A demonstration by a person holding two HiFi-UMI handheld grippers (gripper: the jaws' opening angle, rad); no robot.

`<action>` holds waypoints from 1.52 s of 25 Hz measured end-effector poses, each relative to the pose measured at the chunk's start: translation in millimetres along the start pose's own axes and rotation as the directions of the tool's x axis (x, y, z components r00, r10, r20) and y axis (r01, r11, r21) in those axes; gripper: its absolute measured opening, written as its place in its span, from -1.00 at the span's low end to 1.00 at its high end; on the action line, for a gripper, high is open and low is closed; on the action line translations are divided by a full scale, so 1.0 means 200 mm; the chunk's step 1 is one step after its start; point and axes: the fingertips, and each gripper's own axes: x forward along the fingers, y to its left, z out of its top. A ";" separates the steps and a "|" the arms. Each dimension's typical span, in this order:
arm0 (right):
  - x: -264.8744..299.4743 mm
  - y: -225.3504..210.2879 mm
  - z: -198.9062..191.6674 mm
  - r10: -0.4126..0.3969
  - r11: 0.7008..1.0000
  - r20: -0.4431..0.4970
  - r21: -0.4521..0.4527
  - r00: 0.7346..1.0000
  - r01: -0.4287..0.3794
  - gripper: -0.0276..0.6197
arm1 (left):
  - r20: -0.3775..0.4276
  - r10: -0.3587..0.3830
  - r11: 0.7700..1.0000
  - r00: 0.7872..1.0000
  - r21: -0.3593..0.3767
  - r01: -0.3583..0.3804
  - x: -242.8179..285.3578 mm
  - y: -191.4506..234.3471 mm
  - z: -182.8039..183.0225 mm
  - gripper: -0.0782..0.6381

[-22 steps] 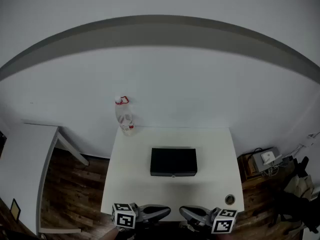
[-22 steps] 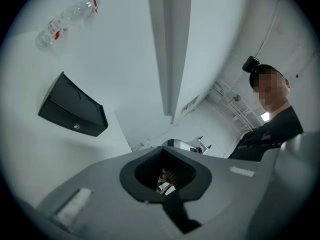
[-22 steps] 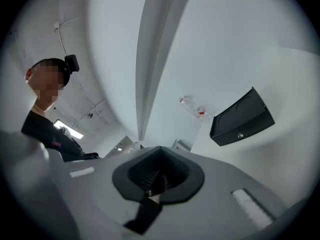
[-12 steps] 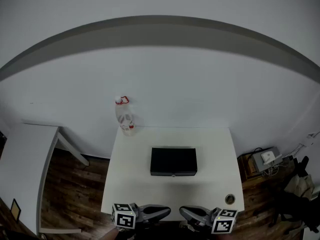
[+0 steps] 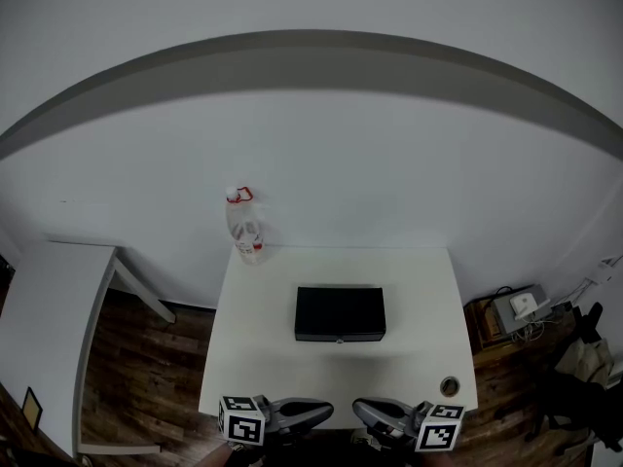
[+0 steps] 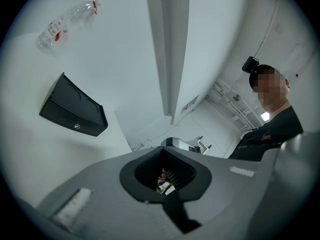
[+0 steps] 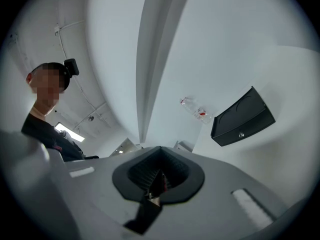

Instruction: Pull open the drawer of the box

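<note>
While its drawer [image 5: 340, 336] sits shut, black box [image 5: 340, 309] on table [image 5: 261, 358], bottle [image 5: 244, 230] behind

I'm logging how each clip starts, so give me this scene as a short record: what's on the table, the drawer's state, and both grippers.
table: white
box: black, mid-table, front facing the person
drawer: front looks closed; small knob at its middle
bottle: clear plastic with red cap, upright at far left corner
left gripper: shut, empty, at near table edge, apart from box
right gripper: shut, empty, at near table edge, apart from box
</note>
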 end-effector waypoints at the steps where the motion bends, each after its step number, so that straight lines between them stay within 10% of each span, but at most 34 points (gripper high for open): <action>1: 0.00 -0.01 0.00 -0.003 1.000 0.003 0.007 1.000 0.003 -0.90 | 0.003 -0.001 1.000 1.000 -0.005 0.001 0.00 0.00 0.00 -0.77; 13: -0.01 -0.06 0.04 -0.029 0.999 0.033 0.024 0.999 0.028 -0.90 | 0.078 0.164 0.986 0.983 -0.010 -0.164 -0.13 0.26 0.15 -0.76; 17: -0.02 -0.08 0.04 -0.046 0.998 0.043 0.039 0.998 0.044 -0.90 | 0.105 0.330 0.943 0.938 0.018 -0.334 -0.24 0.51 0.32 -0.60; 22: -0.05 -0.11 0.04 -0.073 0.996 0.058 0.060 0.996 0.070 -0.90 | 0.086 0.539 0.835 0.838 0.076 -0.545 -0.33 0.89 0.54 -0.47; 38: -0.17 -0.22 0.02 -0.155 0.981 0.132 0.141 0.979 0.136 -0.90 | -0.107 0.716 0.696 0.690 0.030 -0.717 -0.22 1.51 0.69 -0.44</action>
